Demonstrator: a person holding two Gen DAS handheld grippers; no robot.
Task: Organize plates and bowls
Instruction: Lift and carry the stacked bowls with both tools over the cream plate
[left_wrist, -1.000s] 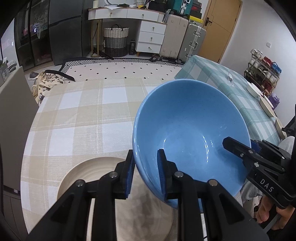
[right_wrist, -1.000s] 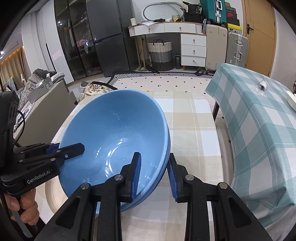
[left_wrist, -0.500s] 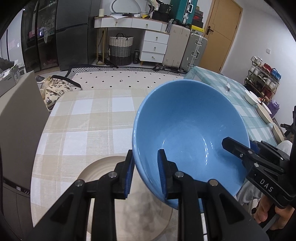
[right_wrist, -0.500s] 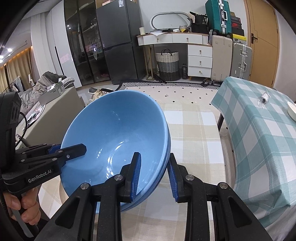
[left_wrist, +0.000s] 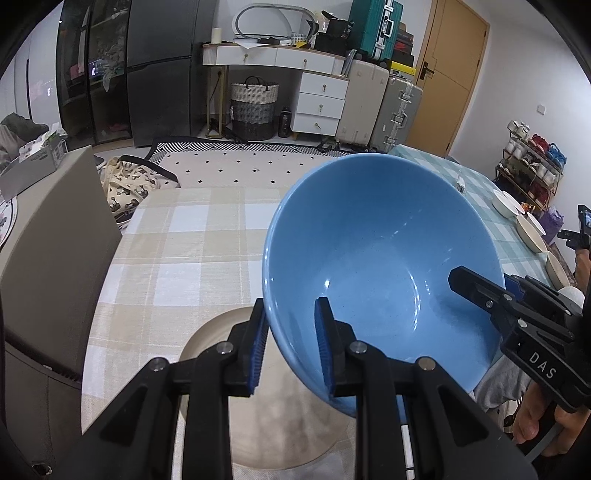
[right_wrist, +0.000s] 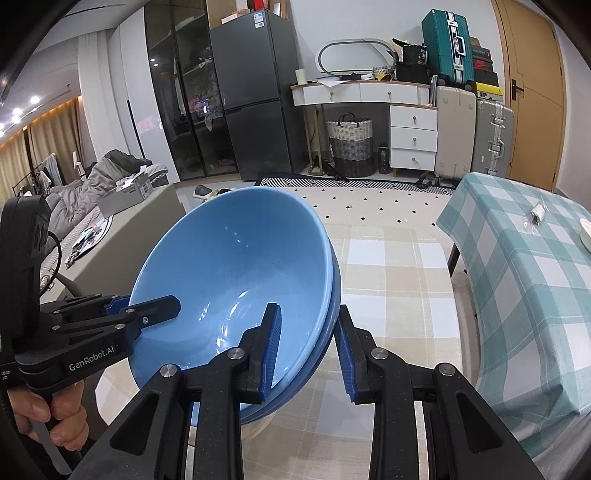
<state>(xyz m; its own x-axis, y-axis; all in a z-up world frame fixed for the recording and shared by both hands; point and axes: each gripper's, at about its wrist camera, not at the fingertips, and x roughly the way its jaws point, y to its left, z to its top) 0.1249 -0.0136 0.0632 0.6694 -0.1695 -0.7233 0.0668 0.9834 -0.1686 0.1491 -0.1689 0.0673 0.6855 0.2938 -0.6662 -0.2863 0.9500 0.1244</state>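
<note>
Left gripper (left_wrist: 290, 339) fingers clamped on the near rim of the blue bowls (left_wrist: 380, 266); right gripper (right_wrist: 306, 347) fingers clamped on the opposite rim, two nested rims visible there. Held in the air, tilted, mouth facing up and toward both cameras. Below, a beige plate (left_wrist: 210, 354) on the checked table (left_wrist: 177, 251).

The bowl (left_wrist: 380, 258) hangs tilted above the table (left_wrist: 192, 251), over a plate (left_wrist: 280, 417) that lies on the table's near edge. The left claw (left_wrist: 290, 343) grips the bowl's left rim, the right claw (right_wrist: 306, 350) its right rim, one pad inside and one outside each. A second table (right_wrist: 524, 266) stands to the right, carrying dishes (left_wrist: 528, 229). Behind both, across a rug (left_wrist: 236, 166), stand a basket (left_wrist: 255, 110) and drawers (left_wrist: 321, 105).
</note>
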